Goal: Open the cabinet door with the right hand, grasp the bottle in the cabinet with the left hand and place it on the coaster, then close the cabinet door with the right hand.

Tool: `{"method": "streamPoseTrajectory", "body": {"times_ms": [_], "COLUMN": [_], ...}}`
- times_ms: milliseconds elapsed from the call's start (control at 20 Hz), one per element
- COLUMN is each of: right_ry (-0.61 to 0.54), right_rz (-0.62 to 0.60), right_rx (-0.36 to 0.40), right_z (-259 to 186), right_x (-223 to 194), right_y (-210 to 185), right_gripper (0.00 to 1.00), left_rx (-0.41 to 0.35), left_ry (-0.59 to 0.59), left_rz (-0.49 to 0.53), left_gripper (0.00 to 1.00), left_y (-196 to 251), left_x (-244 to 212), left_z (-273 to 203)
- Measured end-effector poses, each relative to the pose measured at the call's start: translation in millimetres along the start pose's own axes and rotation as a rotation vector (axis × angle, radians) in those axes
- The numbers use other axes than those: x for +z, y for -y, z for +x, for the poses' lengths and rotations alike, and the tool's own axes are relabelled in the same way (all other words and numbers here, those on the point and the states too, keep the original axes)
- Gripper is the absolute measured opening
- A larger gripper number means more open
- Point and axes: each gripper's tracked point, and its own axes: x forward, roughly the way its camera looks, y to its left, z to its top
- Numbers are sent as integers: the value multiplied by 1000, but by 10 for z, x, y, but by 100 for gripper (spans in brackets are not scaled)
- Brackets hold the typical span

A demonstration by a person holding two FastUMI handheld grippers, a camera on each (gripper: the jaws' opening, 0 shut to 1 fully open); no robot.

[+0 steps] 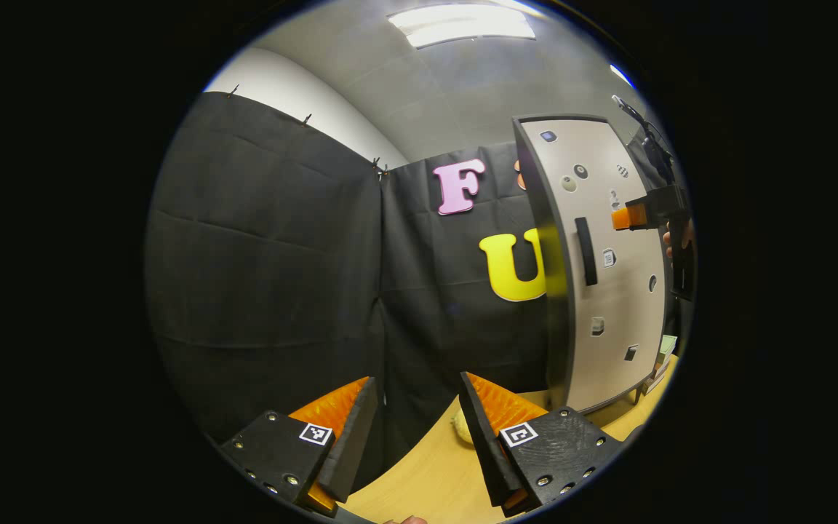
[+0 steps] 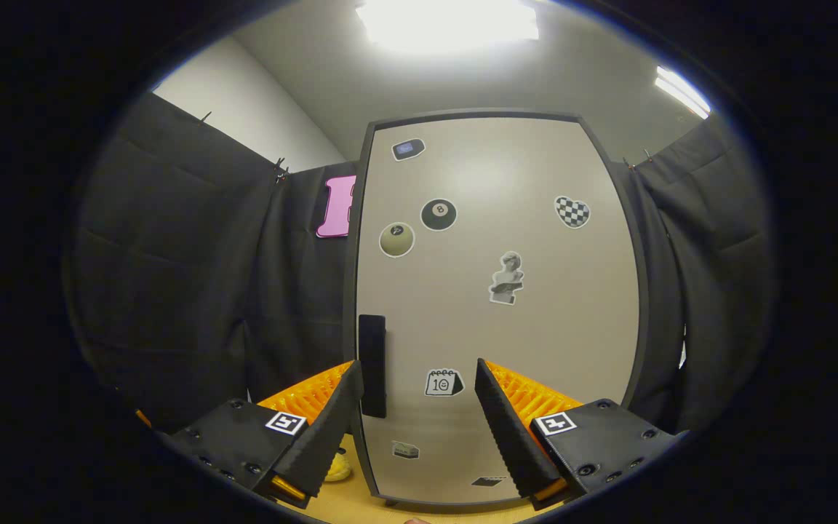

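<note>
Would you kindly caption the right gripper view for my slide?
Open right gripper faces the closed cabinet door, its dark handle just ahead.

door: beige face, dark grey edge
handle: plain black
stickers: black eight-ball; pale olive ball; black-and-white checkered heart; grey bust; black-and-white calendar
table: light yellowish wood
lump on table: pale yellow
ceiling: grey, with white light panels
wall above cloth: white
</note>
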Motion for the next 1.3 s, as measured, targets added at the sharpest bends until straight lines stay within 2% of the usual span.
{"method": "streamPoseTrajectory", "body": {"times_ms": [500,600,700,750,800,850,900,950,1050,1100,1200,1250,1300], "right_ry": [-112,-122,-122,-121,-122,-125,-129,-131,-141,-144,-165,-181,-179], "right_rz": [-55,-59,-59,-58,-57,-55,-52,-47,-54,-41,-10,-11,-7], "right_rx": [-4,-15,-33,-46,-54,-61,-69,-71,-80,-88,-75,-62,-51], "right_z": [684,811,889,928,965,991,1010,1011,1048,1020,985,983,979], "right_x": [-392,-441,-451,-454,-453,-463,-463,-453,-481,-460,-472,-475,-474], "right_y": [-406,-428,-424,-413,-415,-412,-408,-417,-401,-425,-417,-403,-417], "right_gripper": [99,94,87,79,75,64,64,49,48,40,34,27,27], "left_rx": [64,76,85,89,92,94,95,95,94,90,81,76,71], "left_ry": [-43,-48,-52,-54,-57,-60,-63,-64,-65,-64,-62,-59,-58], "left_rz": [-7,-9,-13,-14,-16,-18,-21,-24,-29,-31,-35,-37,-39], "left_gripper": [66,66,66,66,66,66,66,66,66,66,66,66,66], "left_y": [-555,-550,-577,-587,-602,-609,-614,-616,-612,-591,-579,-570,-567], "left_x": [-290,-301,-320,-331,-359,-372,-389,-392,-399,-388,-370,-362,-364], "left_z": [195,190,201,211,221,230,239,245,242,233,219,217,213]}}
